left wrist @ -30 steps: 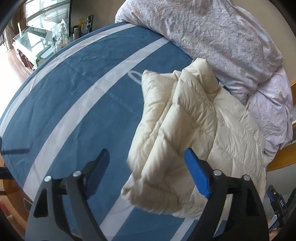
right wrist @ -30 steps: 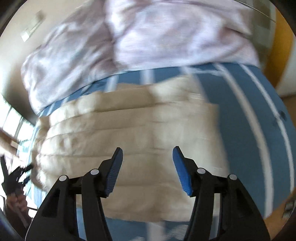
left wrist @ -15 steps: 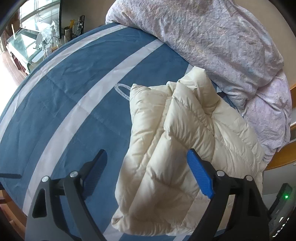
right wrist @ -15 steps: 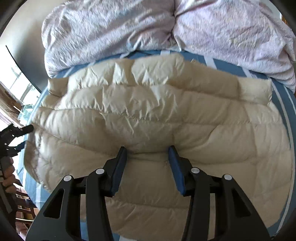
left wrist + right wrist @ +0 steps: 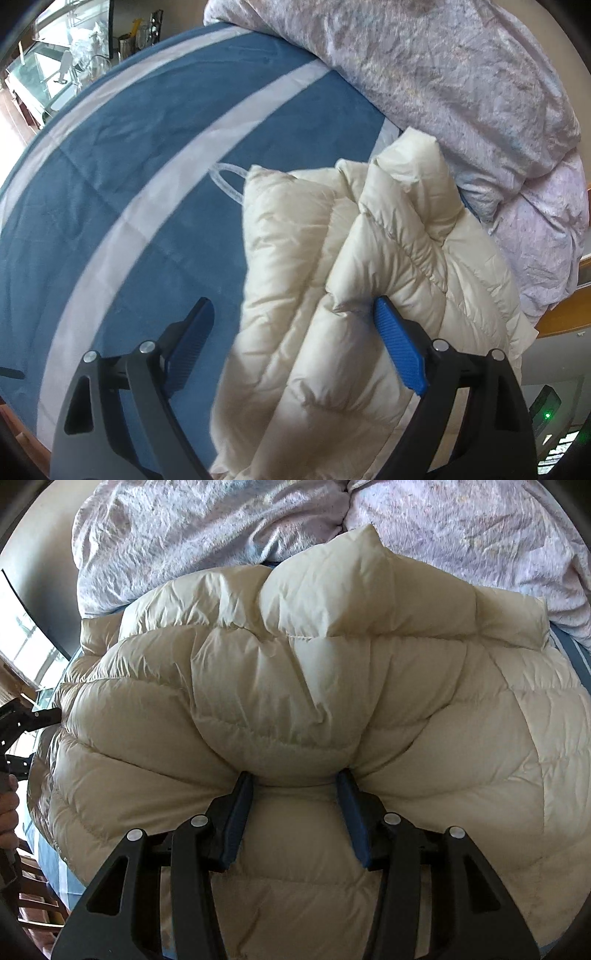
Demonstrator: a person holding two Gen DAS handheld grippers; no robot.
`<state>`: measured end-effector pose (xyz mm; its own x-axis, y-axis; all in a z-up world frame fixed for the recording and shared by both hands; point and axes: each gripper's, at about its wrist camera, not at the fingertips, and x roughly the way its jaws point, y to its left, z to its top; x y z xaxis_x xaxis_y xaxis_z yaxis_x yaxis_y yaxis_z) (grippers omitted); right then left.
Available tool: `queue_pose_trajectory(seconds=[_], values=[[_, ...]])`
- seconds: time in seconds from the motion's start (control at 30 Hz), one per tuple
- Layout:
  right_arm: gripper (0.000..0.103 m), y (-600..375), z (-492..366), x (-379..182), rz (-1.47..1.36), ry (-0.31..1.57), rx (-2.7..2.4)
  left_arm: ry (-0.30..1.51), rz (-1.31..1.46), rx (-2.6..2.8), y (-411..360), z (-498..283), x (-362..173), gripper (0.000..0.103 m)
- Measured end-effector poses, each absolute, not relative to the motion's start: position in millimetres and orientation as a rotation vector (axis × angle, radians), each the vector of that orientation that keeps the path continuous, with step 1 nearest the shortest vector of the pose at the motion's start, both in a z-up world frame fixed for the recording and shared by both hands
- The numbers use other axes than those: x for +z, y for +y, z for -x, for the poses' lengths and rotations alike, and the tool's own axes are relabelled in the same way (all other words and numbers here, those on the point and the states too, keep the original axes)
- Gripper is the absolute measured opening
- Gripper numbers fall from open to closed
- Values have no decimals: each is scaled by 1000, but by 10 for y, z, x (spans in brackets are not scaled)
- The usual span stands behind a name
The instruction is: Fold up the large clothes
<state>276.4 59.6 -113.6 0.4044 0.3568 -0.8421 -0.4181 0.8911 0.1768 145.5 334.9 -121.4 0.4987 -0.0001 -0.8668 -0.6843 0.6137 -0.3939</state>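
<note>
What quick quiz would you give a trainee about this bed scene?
1. True or false: the cream quilted puffer jacket lies on a blue bedsheet with white stripes.
2. Which tool pinches the jacket? A: left tool. B: right tool. C: both.
3. Short answer: what is heaped along the jacket's far edge?

Key
1. True.
2. B. Its jaws have just been closing, with a puff of the jacket squeezed between them. The left tool's jaws stand wide open.
3. The crumpled pale-lilac duvet.
</note>
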Motion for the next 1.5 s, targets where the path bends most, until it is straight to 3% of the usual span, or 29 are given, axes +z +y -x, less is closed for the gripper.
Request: queue_pose_trajectory(seconds=[0.2, 0.3, 0.47, 0.67, 0.83, 1.5], values=[[51, 583, -2765, -1147, 54, 1044, 498, 990, 812, 429, 3213, -1555, -1280, 86], [51, 580, -2768, -1146, 50, 1046, 500, 980, 807, 416, 3154, -1554, -1273, 72], [51, 570, -2768, -1151, 41, 1048, 504, 947, 829, 382, 3120, -1507, -1225, 39], [51, 565, -2773, -1165, 35, 1048, 512, 912, 784, 366, 3019, -1472, -1078, 20], [51, 560, -2802, -1174, 22, 1055, 524, 860, 773, 353, 2920, -1449, -824, 15], [50, 434, -2871, -1219, -57, 1071, 568, 720, 732, 121, 1683, -1881, 507, 15]])
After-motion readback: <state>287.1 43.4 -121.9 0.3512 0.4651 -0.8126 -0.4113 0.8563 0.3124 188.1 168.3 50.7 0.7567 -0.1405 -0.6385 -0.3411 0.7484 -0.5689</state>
